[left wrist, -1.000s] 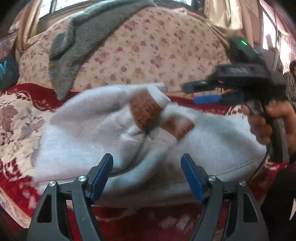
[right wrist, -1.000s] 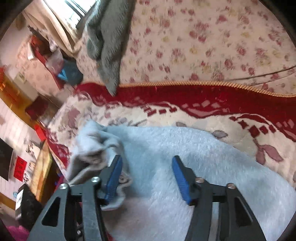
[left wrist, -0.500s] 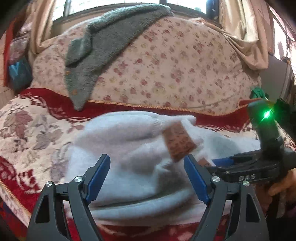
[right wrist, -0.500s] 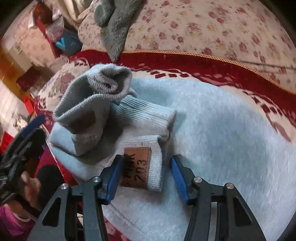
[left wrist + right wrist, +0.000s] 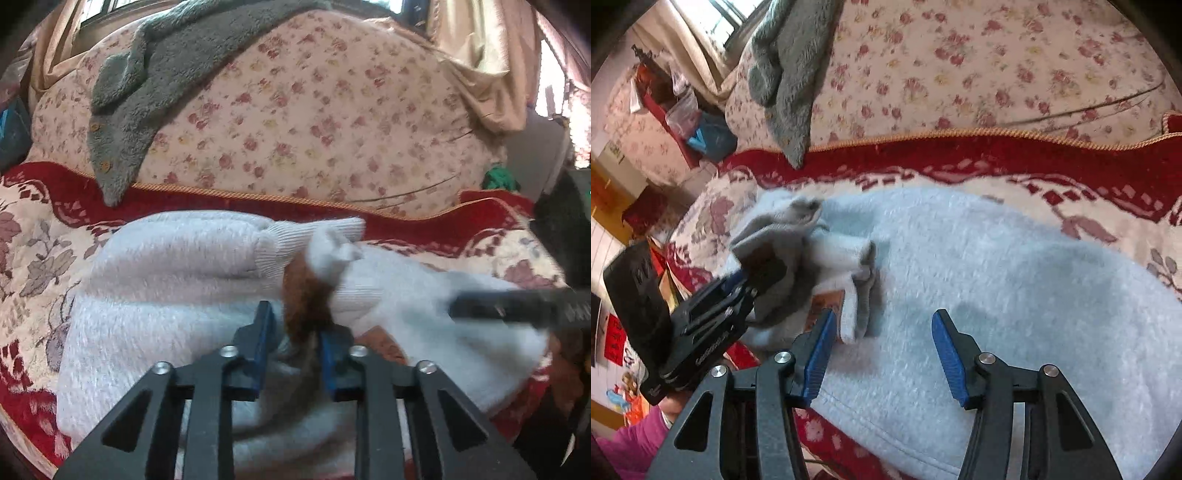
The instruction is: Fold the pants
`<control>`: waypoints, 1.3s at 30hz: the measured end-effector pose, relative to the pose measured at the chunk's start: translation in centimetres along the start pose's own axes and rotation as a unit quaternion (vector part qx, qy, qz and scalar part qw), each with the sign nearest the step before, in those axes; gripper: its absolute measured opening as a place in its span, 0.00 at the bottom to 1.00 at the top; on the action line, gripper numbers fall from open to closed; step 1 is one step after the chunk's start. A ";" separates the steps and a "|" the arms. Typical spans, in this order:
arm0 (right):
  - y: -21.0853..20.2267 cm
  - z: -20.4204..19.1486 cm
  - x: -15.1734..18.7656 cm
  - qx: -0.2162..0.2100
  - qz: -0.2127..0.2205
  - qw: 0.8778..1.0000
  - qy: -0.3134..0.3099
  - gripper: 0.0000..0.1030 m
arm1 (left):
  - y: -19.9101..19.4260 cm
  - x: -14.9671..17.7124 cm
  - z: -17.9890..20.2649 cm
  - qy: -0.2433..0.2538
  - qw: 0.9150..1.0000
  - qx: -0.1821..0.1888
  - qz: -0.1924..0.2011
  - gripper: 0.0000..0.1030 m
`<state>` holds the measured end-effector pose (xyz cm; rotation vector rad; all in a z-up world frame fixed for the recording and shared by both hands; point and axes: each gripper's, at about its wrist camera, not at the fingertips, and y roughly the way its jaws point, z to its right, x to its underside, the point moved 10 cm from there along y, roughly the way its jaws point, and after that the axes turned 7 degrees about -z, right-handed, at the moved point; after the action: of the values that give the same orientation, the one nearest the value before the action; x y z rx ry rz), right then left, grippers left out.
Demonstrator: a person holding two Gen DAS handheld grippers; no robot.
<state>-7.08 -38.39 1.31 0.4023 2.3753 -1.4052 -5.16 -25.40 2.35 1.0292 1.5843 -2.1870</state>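
Observation:
Light grey fleece pants (image 5: 166, 288) lie folded over on a red floral rug (image 5: 44, 236); they also show in the right wrist view (image 5: 997, 266). My left gripper (image 5: 293, 332) is shut on a ribbed cuff with a brown leather patch (image 5: 304, 295), which it lifts slightly. It also shows in the right wrist view (image 5: 738, 280), gripping that cuff (image 5: 775, 240). My right gripper (image 5: 882, 347) is open just above the pants, beside a second cuff and patch (image 5: 827, 306). Its blurred body shows at the right of the left wrist view (image 5: 517, 306).
A floral cushion (image 5: 295, 110) backs the rug, with a grey fleece garment (image 5: 155, 85) draped over it. Red shelves and bags (image 5: 683, 114) stand at the far left in the right wrist view. The rug's front edge (image 5: 22, 435) drops off near me.
My left gripper has closed on the patched cuff; it was open half a second ago. My right gripper has shifted slightly right over the pants and stays open.

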 end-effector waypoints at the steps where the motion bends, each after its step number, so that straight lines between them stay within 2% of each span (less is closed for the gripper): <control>1: -0.5 -0.2 -0.6 -0.005 0.011 1.000 0.003 0.57 | -0.4 0.3 0.9 0.006 1.000 0.009 -0.002 0.10; 4: -1.2 -1.8 -2.3 -0.041 0.031 0.999 0.006 0.60 | -0.3 0.9 2.3 0.049 0.998 -0.036 0.006 0.10; 5: -1.2 -2.3 -2.8 -0.046 0.034 0.998 0.002 0.63 | 0.3 1.1 2.1 0.043 0.998 -0.036 0.001 0.10; 8: -0.6 -4.9 -4.2 -0.032 0.035 0.998 -0.040 0.65 | 1.6 2.0 1.2 -0.002 1.000 -0.004 -0.021 0.10; 11: 0.3 -7.6 -5.3 -0.027 0.033 0.995 -0.092 0.66 | 1.9 2.6 1.5 0.001 1.000 -0.004 -0.022 0.10; 13: 2.3 -8.9 -5.5 -0.030 0.007 0.992 -0.119 0.70 | 1.9 2.8 1.6 -0.002 1.000 -0.001 -0.021 0.10; 16: 6.7 -8.3 -5.5 0.024 -0.035 0.989 -0.141 0.70 | 1.8 3.2 1.6 -0.011 1.000 0.008 -0.020 0.10; 17: 7.5 -7.4 -5.5 0.060 -0.037 0.986 -0.149 0.70 | 1.8 3.4 1.6 -0.012 1.000 0.010 -0.021 0.11; 18: 8.5 -5.9 -5.8 0.113 -0.036 0.980 -0.157 0.70 | 1.9 3.6 1.7 -0.012 1.000 0.016 -0.024 0.11; 19: 9.1 -5.1 -6.0 0.126 -0.034 0.979 -0.156 0.70 | 2.0 3.7 1.8 -0.011 1.000 0.015 -0.024 0.13; 22: 9.5 -3.7 -6.0 0.063 -0.040 0.993 -0.090 0.71 | 1.9 3.5 1.8 -0.006 1.000 0.010 -0.022 0.15; 23: 9.3 -3.3 -6.0 0.055 -0.039 0.994 -0.083 0.71 | 1.8 3.4 1.8 -0.007 1.000 0.010 -0.023 0.16; 24: 8.7 -3.1 -5.9 0.057 -0.035 0.994 -0.081 0.71 | 1.6 3.3 2.0 -0.006 1.000 0.011 -0.024 0.23; 25: 8.1 -2.8 -5.7 0.062 -0.031 0.994 -0.081 0.71 | 1.4 3.3 2.2 -0.005 1.000 0.014 -0.024 0.38; 26: 7.3 -2.6 -5.5 0.066 -0.028 0.994 -0.081 0.71 | 0.9 3.2 2.6 -0.002 1.000 0.021 -0.020 0.46; 27: 6.4 -2.5 -5.2 0.066 -0.024 0.994 -0.079 0.71 | 0.5 3.0 3.0 0.002 1.000 0.025 -0.014 0.60; 28: 5.5 -2.4 -4.9 0.062 -0.016 0.995 -0.075 0.71 | 0.1 3.0 3.3 0.007 1.000 0.023 -0.006 0.66; 31: 3.5 -3.0 -4.3 0.027 -0.007 0.998 -0.062 0.73 | -0.6 3.0 4.4 0.022 1.000 0.019 -0.001 0.66; 36: 1.5 -2.0 -3.1 0.025 0.005 0.999 -0.042 0.73 | -1.0 2.8 4.8 0.023 1.000 0.014 -0.002 0.66; 39: 0.3 -1.2 -2.1 0.024 0.013 0.999 -0.028 0.75 | -0.9 2.3 4.9 0.019 1.000 0.001 0.000 0.74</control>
<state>-5.23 -37.35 2.50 0.4007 2.2878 -1.4452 -9.27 -29.05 2.24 1.0772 1.5993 -2.1826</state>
